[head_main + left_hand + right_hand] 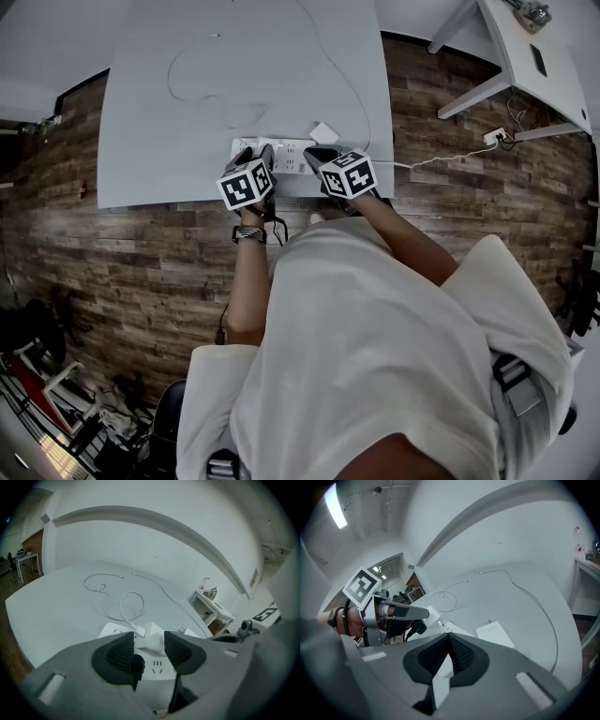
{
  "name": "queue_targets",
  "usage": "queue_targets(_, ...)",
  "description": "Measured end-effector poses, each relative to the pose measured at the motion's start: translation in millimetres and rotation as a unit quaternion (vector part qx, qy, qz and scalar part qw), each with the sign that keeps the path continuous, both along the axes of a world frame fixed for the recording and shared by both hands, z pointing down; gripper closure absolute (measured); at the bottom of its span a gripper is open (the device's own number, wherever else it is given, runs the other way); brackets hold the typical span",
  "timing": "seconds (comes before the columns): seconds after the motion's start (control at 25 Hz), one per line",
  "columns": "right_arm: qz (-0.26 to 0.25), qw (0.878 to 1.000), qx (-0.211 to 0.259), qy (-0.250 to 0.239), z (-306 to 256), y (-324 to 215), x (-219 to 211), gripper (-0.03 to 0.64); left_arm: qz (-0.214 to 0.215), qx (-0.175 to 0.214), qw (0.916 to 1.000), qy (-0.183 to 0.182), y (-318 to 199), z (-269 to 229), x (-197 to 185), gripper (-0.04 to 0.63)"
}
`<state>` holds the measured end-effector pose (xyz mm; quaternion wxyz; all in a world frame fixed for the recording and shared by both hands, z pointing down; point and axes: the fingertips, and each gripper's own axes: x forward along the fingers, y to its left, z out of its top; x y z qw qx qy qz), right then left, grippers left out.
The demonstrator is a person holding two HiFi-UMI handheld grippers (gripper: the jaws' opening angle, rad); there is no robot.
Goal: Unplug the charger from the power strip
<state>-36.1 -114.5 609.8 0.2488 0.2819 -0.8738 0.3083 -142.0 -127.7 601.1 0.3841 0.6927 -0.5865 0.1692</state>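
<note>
two jaws of left gripper [149, 645] apart — charger [151, 639] between them on power strip [159, 670]

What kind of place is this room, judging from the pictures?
Probably an office-like workroom or lab: a large white table stands on a wood-plank floor, another white desk is nearby, and a strip light hangs on a bare ceiling.

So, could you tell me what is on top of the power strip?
A white charger sits on the power strip, a white cable leading from it; an empty socket shows nearer. Whether its prongs are in a socket is hidden beneath its body.
</note>
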Motion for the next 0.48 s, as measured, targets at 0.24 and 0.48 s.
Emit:
queue_targets(0.24,0.017,1.000,-0.004,-0.003,0,4,6,0.615,-0.018,0.004,0.9998,-0.005,11,2,-10,0.388)
queue_targets(0.48,0.037,0.999,-0.007,-0.014,-12,8,15,0.615,-0.020,0.009,0.9996,-0.019,22,1,-12,0.390)
